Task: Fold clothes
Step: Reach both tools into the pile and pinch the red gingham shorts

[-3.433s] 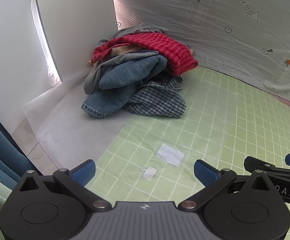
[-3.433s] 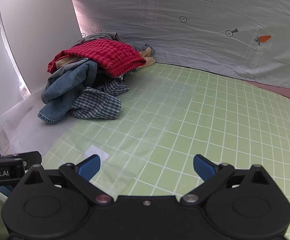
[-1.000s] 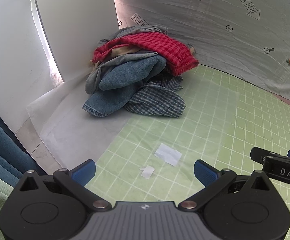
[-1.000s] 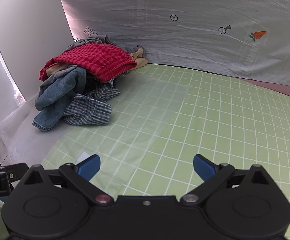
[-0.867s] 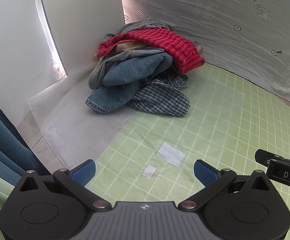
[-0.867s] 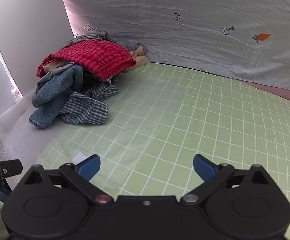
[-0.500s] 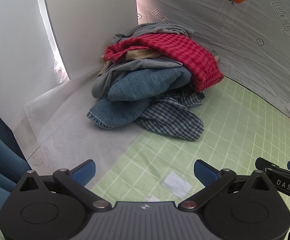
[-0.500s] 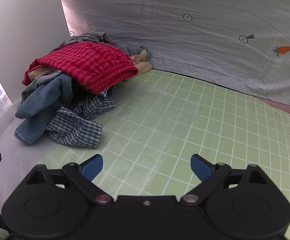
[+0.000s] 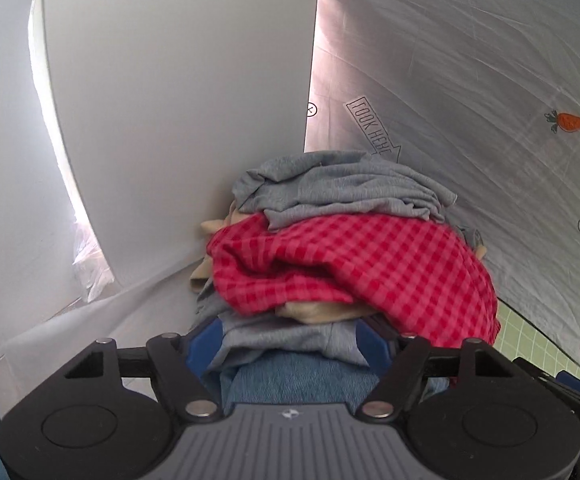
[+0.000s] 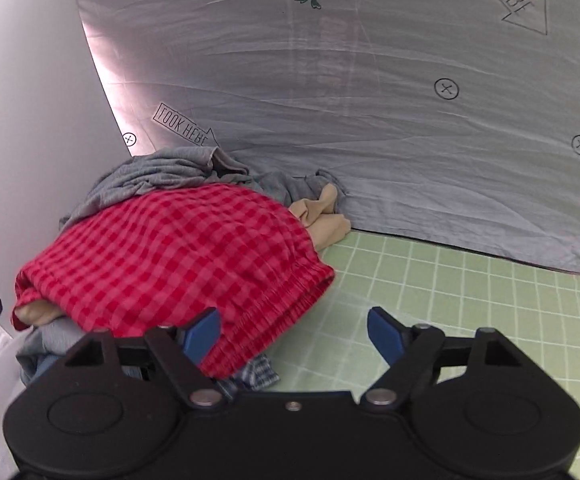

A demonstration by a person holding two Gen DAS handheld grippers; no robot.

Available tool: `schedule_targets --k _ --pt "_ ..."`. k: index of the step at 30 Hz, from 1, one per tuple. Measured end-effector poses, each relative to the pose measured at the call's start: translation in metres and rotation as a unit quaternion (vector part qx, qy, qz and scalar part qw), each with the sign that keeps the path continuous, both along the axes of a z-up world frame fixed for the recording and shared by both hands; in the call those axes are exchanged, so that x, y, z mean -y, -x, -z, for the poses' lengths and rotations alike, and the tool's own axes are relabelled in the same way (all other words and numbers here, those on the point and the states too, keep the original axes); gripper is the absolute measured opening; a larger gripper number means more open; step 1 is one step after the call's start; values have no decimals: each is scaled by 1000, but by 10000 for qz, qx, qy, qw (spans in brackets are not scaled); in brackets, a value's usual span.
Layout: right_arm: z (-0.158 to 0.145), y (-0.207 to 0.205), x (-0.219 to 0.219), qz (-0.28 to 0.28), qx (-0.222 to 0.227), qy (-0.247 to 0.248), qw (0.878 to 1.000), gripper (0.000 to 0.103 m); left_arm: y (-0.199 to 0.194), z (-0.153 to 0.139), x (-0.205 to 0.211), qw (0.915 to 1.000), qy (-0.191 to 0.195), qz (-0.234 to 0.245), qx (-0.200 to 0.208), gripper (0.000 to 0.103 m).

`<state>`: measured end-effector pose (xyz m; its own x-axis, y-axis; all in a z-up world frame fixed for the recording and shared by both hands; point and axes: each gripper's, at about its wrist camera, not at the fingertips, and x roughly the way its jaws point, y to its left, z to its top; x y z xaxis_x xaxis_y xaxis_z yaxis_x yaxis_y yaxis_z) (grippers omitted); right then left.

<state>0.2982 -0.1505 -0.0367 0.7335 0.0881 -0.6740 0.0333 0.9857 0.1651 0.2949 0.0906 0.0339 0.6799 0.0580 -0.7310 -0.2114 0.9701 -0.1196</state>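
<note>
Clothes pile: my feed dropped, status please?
Left gripper open, jaws around grey and denim folds. Right gripper open at red checked garment. Nothing gripped. Pile unsorted; grey top drapes over red.

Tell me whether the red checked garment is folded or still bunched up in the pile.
Bunched, not folded. The red checked garment lies crumpled over the pile, draped across a beige piece and denim, with a grey top rumpled above it.
</note>
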Motion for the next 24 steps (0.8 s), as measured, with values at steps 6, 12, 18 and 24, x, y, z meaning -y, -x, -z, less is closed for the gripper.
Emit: schedule_targets --k 6,12,18,24 --pt "18 -54 -13 181 -172 -557 9981 77 -51 22 -8 9995 237 201 -18 62" --pt "41 -76 -16 221 -472 -860 9949 50 -75 40 -9 9985 395 352 -101 33" --pt "37 -73 -25 -19 -304 -768 9966 13 -76 39 -3 9990 160 410 -16 20" --pt "18 -48 -21 -12 151 -309 9994 4 -65 29 8 9985 -129 499 190 4"
